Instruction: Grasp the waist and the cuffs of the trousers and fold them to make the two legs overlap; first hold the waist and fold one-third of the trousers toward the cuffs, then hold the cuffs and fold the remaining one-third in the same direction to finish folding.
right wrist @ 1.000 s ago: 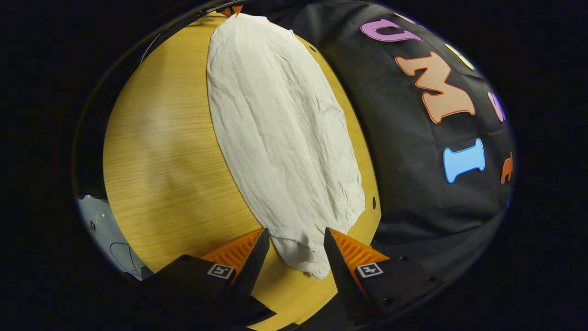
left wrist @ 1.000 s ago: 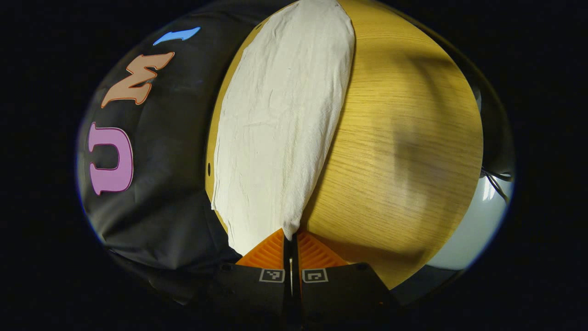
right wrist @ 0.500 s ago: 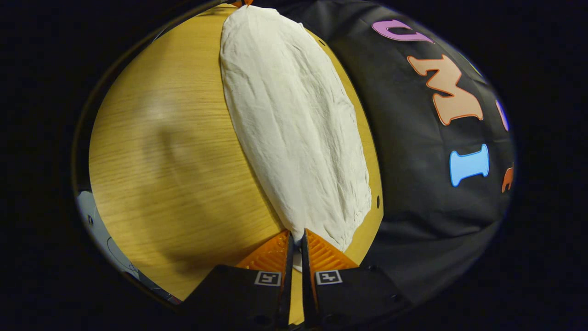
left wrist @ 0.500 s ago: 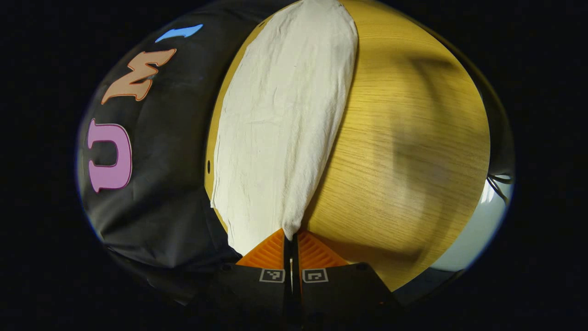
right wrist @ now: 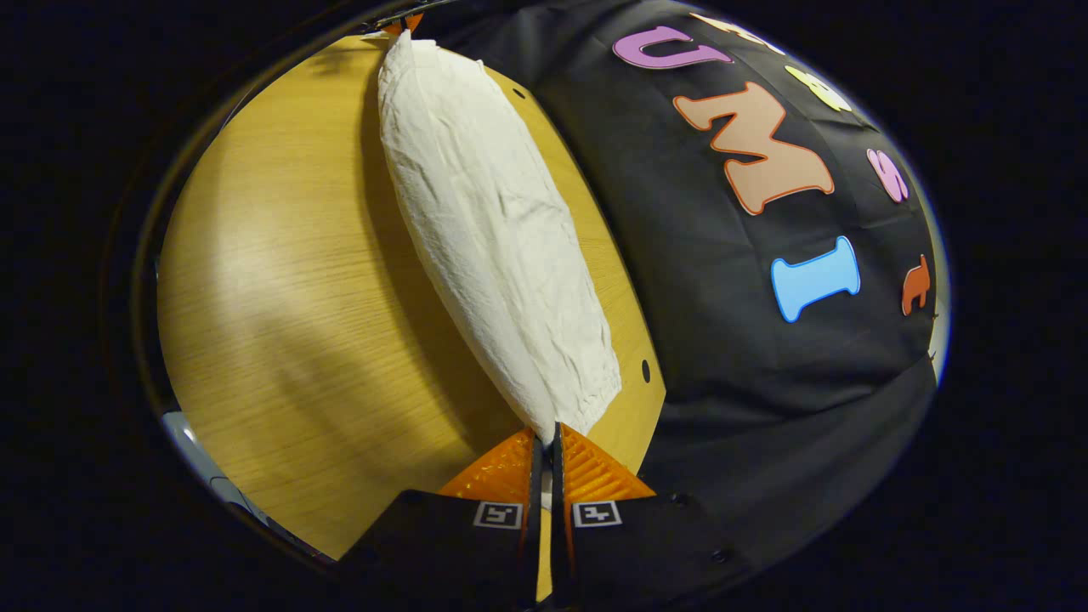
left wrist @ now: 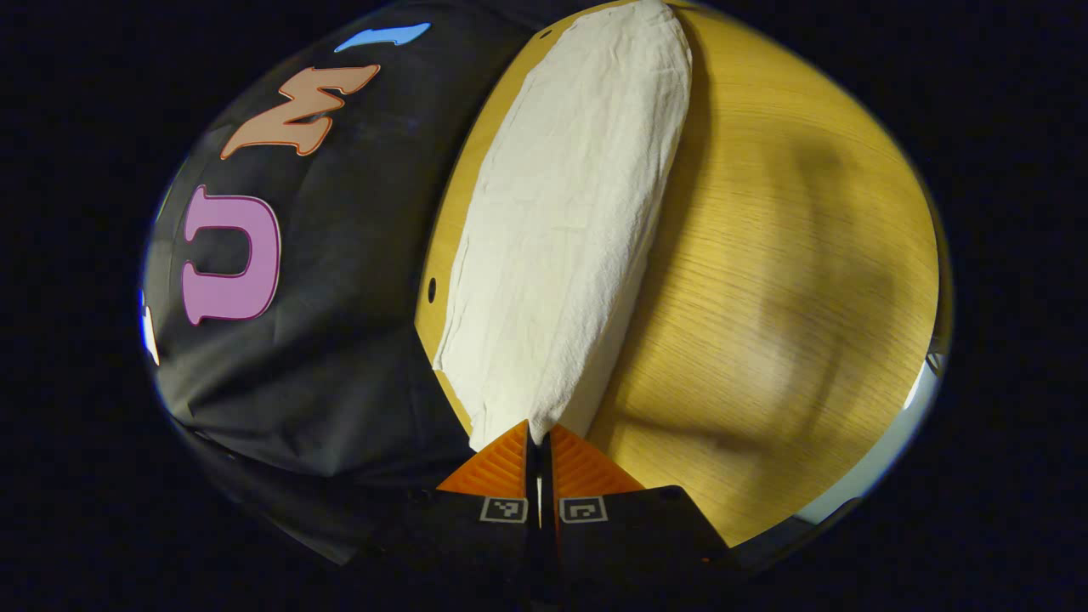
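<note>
two grippers (left wrist: 537,442) (right wrist: 546,438) on trousers (left wrist: 569,229) ends

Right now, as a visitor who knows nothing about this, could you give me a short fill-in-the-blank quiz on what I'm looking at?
1. The white trousers lie on a ____ table.
2. The left gripper is ____ on one end of the trousers.
3. The right gripper pinches the ____ end of the trousers.

Missing words: wooden; shut; opposite

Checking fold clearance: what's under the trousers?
The wooden table lies under the trousers, bare beside them, shadowed along their edge. Each claw pinches one end. The tabletop directly beneath is covered.
</note>
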`<state>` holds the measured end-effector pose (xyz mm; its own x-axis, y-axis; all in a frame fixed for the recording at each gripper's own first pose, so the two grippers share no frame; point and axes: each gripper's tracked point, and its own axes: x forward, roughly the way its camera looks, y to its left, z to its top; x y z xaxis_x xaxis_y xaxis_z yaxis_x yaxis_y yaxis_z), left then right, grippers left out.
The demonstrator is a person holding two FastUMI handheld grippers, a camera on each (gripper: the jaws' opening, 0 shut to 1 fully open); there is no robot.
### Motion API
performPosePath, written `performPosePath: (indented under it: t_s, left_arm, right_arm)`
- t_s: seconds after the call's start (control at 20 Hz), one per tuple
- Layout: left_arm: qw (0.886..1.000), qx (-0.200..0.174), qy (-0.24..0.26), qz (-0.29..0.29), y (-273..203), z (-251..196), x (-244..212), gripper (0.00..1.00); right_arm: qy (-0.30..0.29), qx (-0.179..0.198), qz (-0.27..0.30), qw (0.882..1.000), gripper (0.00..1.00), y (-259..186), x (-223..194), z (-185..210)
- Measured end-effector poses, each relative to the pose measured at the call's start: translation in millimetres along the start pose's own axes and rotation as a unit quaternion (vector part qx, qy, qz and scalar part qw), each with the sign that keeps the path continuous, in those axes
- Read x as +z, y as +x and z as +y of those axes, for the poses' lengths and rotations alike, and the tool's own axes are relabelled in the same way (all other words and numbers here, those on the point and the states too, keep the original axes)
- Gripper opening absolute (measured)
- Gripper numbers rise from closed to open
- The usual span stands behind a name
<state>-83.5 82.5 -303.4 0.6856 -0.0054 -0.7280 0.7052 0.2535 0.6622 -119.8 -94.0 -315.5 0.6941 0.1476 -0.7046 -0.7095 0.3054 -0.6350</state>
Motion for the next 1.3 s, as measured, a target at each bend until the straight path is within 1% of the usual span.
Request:
performPosePath:
  t_s: [0.1,0.15,0.25,0.3,0.35,0.4,0.5,0.6,0.65,0.7,0.75,0.8,0.9,1.0,1.15,1.3]
  left_arm:
    - [1.000,0.013,-0.008,0.007,2,16,4,0.00]
    - [1.000,0.021,-0.010,0.011,1,24,8,0.00]
    - [0.999,0.036,-0.011,0.018,-2,39,14,0.00]
    - [0.999,0.044,-0.014,0.021,-2,46,17,0.00]
    - [0.998,0.053,-0.021,0.025,-2,53,18,0.00]
    - [0.997,0.066,-0.028,0.025,-2,62,21,0.00]
    - [0.994,0.095,-0.040,0.021,-3,82,26,0.00]
    - [0.992,0.111,-0.066,0.007,1,100,33,0.00]
    - [0.990,0.123,-0.072,-0.002,3,114,39,0.00]
    - [0.988,0.132,-0.076,-0.011,6,127,43,0.00]
    - [0.986,0.141,-0.081,-0.021,8,141,46,0.00]
    - [0.986,0.142,-0.087,-0.029,13,150,50,0.00]
    - [0.984,0.146,-0.090,-0.048,24,171,59,0.00]
    - [0.982,0.148,-0.102,-0.054,36,182,61,0.00]
    - [0.981,0.147,-0.111,-0.064,56,190,67,0.00]
    - [0.980,0.145,-0.117,-0.064,77,191,67,0.00]
  right_arm:
    - [0.004,-0.011,-0.009,1.000,0.07,2,5,-14]
    - [0.009,-0.016,-0.014,1.000,0.10,5,7,-20]
    - [0.027,-0.028,-0.023,0.999,0.05,11,14,-36]
    - [0.037,-0.033,-0.028,0.998,0.07,13,18,-44]
    - [0.047,-0.038,-0.032,0.998,0.05,15,23,-53]
    - [0.055,-0.044,-0.037,0.997,0.07,19,29,-62]
    - [0.067,-0.062,-0.040,0.995,0.07,29,38,-81]
    - [0.098,-0.082,-0.035,0.991,0.07,38,46,-99]
    - [0.112,-0.096,-0.035,0.988,0.10,41,53,-109]
    - [0.121,-0.111,-0.036,0.986,0.10,45,59,-119]
    - [0.124,-0.122,-0.033,0.984,0.08,51,64,-127]
    - [0.124,-0.128,-0.022,0.984,0.08,57,66,-133]
    - [0.132,-0.142,-0.019,0.981,0.08,64,77,-145]
    - [0.130,-0.150,-0.011,0.980,0.07,66,78,-146]
    - [0.129,-0.154,-0.004,0.980,0.07,99,90,-160]
    - [0.134,-0.147,0.007,0.980,0.07,124,94,-152]
